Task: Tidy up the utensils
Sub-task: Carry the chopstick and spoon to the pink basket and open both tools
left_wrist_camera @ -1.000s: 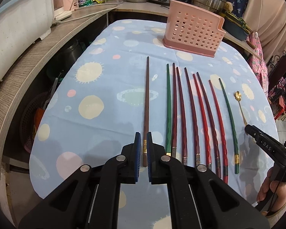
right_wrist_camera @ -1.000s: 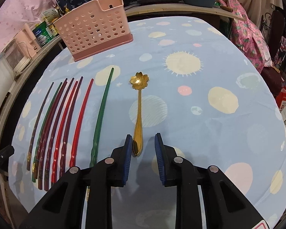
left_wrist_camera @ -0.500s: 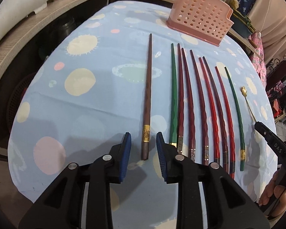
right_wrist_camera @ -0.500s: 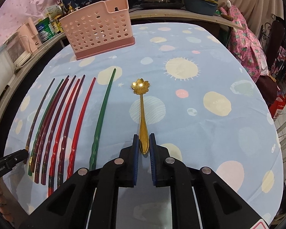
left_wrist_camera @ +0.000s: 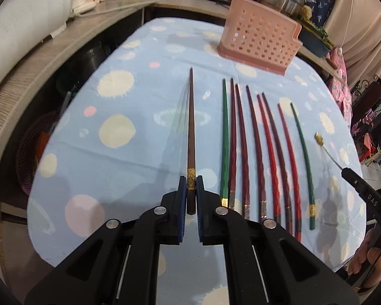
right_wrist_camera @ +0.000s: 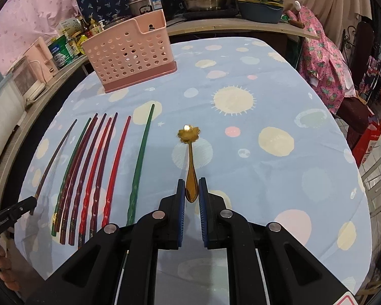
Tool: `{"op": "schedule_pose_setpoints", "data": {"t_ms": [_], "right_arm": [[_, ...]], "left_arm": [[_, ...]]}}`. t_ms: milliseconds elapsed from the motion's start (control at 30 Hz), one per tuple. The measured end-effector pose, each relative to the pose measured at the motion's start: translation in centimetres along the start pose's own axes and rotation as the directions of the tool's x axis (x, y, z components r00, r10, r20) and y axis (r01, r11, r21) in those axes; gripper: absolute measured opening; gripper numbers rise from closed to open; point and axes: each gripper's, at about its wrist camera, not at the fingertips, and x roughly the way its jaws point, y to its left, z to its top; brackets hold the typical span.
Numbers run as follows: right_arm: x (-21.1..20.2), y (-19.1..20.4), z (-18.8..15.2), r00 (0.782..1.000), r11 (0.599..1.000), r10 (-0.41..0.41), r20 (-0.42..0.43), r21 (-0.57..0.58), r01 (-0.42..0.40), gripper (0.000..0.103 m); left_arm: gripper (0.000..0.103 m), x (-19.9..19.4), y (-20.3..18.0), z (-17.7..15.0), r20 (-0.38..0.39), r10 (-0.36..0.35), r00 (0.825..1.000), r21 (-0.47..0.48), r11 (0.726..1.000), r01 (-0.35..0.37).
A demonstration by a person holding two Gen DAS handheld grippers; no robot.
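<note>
My left gripper (left_wrist_camera: 191,185) is shut on the brown chopstick (left_wrist_camera: 191,127), its jaws closing tight on the gold-banded end. The stick's tip points toward the pink perforated basket (left_wrist_camera: 260,45) and it casts a shadow to its left. A row of several green, dark red and red chopsticks (left_wrist_camera: 254,147) lies on the cloth to the right. My right gripper (right_wrist_camera: 191,188) is shut on the handle of the gold flower-bowl spoon (right_wrist_camera: 189,134), which hangs just above the cloth. The basket (right_wrist_camera: 132,56) stands far left in the right wrist view, the chopstick row (right_wrist_camera: 99,162) left of the spoon.
The table wears a blue cloth with pale dots (right_wrist_camera: 266,101). A curved counter (left_wrist_camera: 38,76) with pots, bottles and a white appliance wraps the far and left sides. A hand holds the other gripper at each view's edge (left_wrist_camera: 368,256). Pink patterned fabric (right_wrist_camera: 322,63) hangs at right.
The left jaws opened around the brown chopstick's end, then shut on it. The right jaws shut on the spoon handle, and the spoon has come up off the cloth.
</note>
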Motion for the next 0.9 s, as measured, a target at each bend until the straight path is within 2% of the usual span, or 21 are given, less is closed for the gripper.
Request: {"op": "schedule_pose_setpoints", "data": {"t_ms": [233, 300, 533, 733, 900], "right_arm": [[-1.5, -0.8, 1.8, 0.998, 1.000, -0.013, 0.057, 0.019, 0.012, 0.009], [-1.7, -1.1, 2.4, 0.998, 1.000, -0.014, 0.068, 0.025, 0.012, 0.002], [-2.4, -1.5, 4.3, 0.994, 0.999, -0.015, 0.106, 0.029, 0.012, 0.002], [-3.8, -1.3, 7.3, 0.987, 0.999, 0.024, 0.161, 0.028, -0.029, 0.002], [-4.8, -0.1, 10.4, 0.975, 0.998, 0.057, 0.213, 0.005, -0.060, 0.002]], "left_arm": [[0.007, -3.7, 0.1, 2.9, 0.101, 0.006, 0.995, -0.015, 1.000, -0.005], [0.007, -4.4, 0.2, 3.8, 0.124, 0.010, 0.992, -0.019, 1.000, -0.008], [0.007, -5.9, 0.4, 6.6, 0.182, 0.031, 0.983, -0.015, 0.999, -0.029], [0.007, -7.9, 0.6, 10.5, 0.255, 0.030, 0.966, -0.020, 0.999, -0.026], [0.007, -9.5, 0.4, 14.7, 0.323, 0.028, 0.946, -0.020, 1.000, -0.022]]}}
